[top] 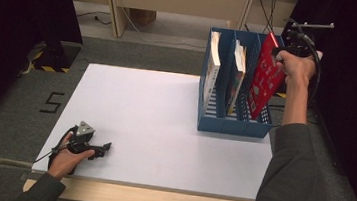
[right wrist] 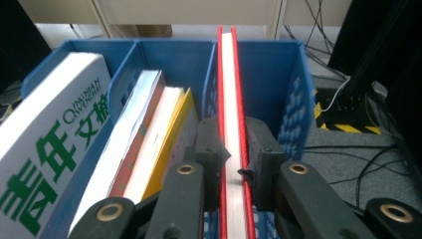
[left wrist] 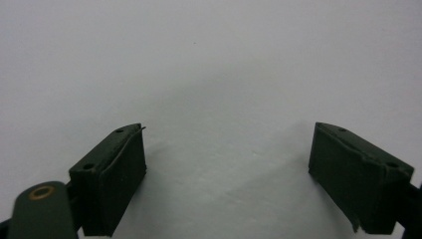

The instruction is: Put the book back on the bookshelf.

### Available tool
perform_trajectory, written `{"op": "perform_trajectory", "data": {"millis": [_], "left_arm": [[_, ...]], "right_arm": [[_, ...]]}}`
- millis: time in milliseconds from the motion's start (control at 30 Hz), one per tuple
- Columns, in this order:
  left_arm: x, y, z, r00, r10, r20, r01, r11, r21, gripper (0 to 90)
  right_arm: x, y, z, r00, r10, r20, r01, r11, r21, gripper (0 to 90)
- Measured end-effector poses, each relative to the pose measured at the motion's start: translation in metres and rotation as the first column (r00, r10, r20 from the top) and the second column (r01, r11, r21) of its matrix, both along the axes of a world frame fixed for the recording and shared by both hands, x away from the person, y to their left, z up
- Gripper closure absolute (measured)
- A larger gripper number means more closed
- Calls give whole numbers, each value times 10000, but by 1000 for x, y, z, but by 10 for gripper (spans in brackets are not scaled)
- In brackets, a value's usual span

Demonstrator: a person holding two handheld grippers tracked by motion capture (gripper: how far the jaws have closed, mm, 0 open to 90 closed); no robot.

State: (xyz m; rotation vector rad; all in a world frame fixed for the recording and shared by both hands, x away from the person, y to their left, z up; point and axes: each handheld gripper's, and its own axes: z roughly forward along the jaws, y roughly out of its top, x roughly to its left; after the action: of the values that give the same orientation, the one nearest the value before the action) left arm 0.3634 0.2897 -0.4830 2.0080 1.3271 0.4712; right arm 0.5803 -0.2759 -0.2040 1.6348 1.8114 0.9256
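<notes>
- My right gripper [right wrist: 233,162] is clamped on the top edge of the red book [top: 265,77], which stands tilted in the rightmost compartment of the blue file rack [top: 232,123], its upper corner well above the rack's rim. I judge I am lowering it in.
- The pinch sits on a narrow strip of cover near one end — the book could pivot between the pads and swing against the divider.
- If the bottom edge catches on the slotted wall or on the divider, pushing down could jam it or shove the whole rack along the white table [top: 154,123], since nothing steadies it.
- The rack stands close to the table's right edge, so a sideways shove could carry it towards the drop.
- Letting go while the book leans could let it slap over against the divider.
- My left gripper [top: 92,148] rests on the table near the front edge, jaws apart and empty — too far away to brace the rack.
</notes>
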Motion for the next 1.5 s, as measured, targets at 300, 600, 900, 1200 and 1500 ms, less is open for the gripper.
{"op": "perform_trajectory", "data": {"millis": [300,600,900,1200,1500], "left_arm": [[0,0,0,10000,-6,-10,6,10000,-3,138],[0,0,0,10000,-7,-9,7,10000,-8,138],[0,0,0,10000,1,11,-1,10000,-14,138],[0,0,0,10000,-14,12,14,10000,0,139],[0,0,0,10000,-10,23,10,10000,1,139]], "right_arm": [[20,7,-34,9992,-269,-288,272,9996,103,788],[29,12,-51,9977,-457,-508,466,9988,170,784],[26,14,-55,9984,-455,-348,466,9984,310,759],[12,14,-55,9993,80,-361,-71,9997,240,686],[-16,9,-55,9963,761,-402,-754,9970,188,677]]}}
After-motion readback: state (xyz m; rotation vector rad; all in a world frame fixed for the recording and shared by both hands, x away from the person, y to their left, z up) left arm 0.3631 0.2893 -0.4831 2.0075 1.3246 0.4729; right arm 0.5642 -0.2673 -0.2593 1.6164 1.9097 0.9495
